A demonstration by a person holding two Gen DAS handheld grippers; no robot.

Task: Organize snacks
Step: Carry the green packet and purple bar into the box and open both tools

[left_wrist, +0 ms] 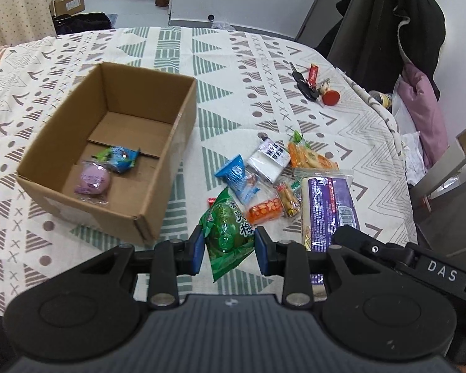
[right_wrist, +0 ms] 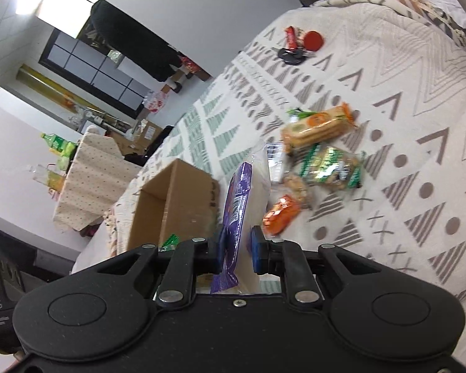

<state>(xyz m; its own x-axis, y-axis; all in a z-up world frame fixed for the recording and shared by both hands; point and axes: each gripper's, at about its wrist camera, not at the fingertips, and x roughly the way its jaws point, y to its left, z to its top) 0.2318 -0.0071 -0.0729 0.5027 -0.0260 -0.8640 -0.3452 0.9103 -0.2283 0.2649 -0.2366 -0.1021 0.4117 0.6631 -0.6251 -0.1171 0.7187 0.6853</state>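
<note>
An open cardboard box (left_wrist: 158, 168) stands on the patterned cloth (left_wrist: 220, 71), with a purple snack (left_wrist: 93, 180) and a blue snack (left_wrist: 119, 157) on its floor. Just right of the box's near corner, my left gripper (left_wrist: 230, 248) is shut on a green plum packet (left_wrist: 228, 227), both blue pads touching its sides. My right gripper (right_wrist: 239, 250) is shut on the near end of a long purple packet (right_wrist: 237, 199), held on edge. Its black body (left_wrist: 372, 248) shows in the left wrist view, with the purple packet (left_wrist: 326, 205) beside the loose snacks.
Loose snacks lie right of the box: a blue packet (left_wrist: 237, 175), a white one (left_wrist: 268, 158), orange crackers (left_wrist: 310, 157) and a small orange pack (left_wrist: 264, 211). Keys (left_wrist: 307, 84) with a red disc (left_wrist: 331, 97) lie farther back. A chair draped with a dark jacket (left_wrist: 413, 21) stands at the right edge.
</note>
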